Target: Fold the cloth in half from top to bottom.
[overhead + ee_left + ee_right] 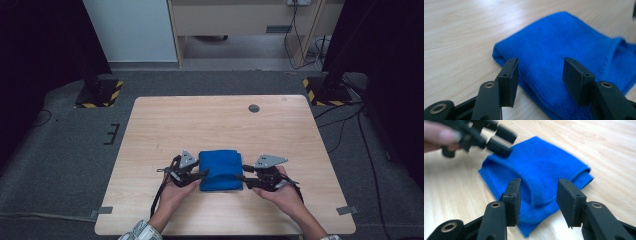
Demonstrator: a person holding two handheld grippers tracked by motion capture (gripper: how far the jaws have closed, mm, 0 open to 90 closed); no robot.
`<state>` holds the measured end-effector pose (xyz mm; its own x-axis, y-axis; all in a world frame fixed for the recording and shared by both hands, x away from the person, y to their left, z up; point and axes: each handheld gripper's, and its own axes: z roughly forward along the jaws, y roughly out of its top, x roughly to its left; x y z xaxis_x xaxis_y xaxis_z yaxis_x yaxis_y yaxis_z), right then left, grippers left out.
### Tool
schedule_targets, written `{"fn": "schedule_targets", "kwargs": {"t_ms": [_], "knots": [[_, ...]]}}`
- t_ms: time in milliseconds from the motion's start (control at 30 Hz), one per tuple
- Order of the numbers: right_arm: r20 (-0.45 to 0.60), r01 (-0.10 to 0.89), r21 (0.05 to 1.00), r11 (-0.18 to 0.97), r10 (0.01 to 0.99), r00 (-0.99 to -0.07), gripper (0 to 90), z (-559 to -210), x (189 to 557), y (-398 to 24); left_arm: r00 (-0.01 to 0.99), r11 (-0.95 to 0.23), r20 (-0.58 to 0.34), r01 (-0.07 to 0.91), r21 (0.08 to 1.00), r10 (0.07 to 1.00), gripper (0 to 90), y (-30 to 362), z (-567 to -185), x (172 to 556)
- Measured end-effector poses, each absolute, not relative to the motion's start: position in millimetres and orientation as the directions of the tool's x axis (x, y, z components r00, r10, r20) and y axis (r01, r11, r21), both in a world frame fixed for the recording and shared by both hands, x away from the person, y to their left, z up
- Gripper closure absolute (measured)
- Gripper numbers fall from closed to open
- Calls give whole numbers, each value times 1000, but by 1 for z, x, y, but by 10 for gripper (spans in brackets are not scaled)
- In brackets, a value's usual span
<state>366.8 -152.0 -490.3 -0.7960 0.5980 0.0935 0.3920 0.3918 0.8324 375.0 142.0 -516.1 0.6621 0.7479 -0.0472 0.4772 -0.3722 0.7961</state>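
Wooden table [220, 120] carries a folded blue cloth [220, 170]. Left gripper [197, 174] at its nine o'clock, right gripper [248, 181] at three; both gape, gripping nothing, equally near.

Left black two-jaw gripper [199, 174] held in left hand [176, 192], near-left, jaws pointing right, parted, nothing pinched between pads. Right black two-jaw gripper [246, 179] cradled in right hand [282, 192], near-right, jaws pointing left, parted. Forearms enter from near edge, angled inward.
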Motion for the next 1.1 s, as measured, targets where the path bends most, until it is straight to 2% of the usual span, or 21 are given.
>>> {"fn": "schedule_targets", "kwargs": {"t_ms": [200,333,467,533,700,733,767,1000,1100], "knots": [[84,413,829,377,647,-758,501,-493,390,-136,677,-420,-14,472,775,735,458,142,-519,368],[33,415,786,459,639,-769,457,-508,393,-120,684,-439,4,464,770,729,448,143,-520,363],[11,404,775,486,629,-777,426,-516,387,-115,675,-424,3,461,780,738,423,145,-516,362],[1,401,767,502,623,-782,380,-517,386,-112,663,-387,-26,469,794,748,358,146,-514,364],[2,385,791,476,627,-779,302,-508,389,-113,648,-367,-26,464,806,761,248,148,-510,366],[3,383,795,471,628,-778,272,-507,390,-113,645,-359,-29,462,811,764,248,149,-508,367],[-8,386,792,474,640,-769,221,-504,393,-113,638,-346,-35,462,817,769,199,150,-505,369],[-7,381,815,437,665,-747,113,-500,395,-111,616,-310,-54,468,828,786,123,159,-499,373],[-13,379,813,443,664,-748,96,-498,395,-111,610,-308,-52,469,827,791,100,161,-498,374]]}}
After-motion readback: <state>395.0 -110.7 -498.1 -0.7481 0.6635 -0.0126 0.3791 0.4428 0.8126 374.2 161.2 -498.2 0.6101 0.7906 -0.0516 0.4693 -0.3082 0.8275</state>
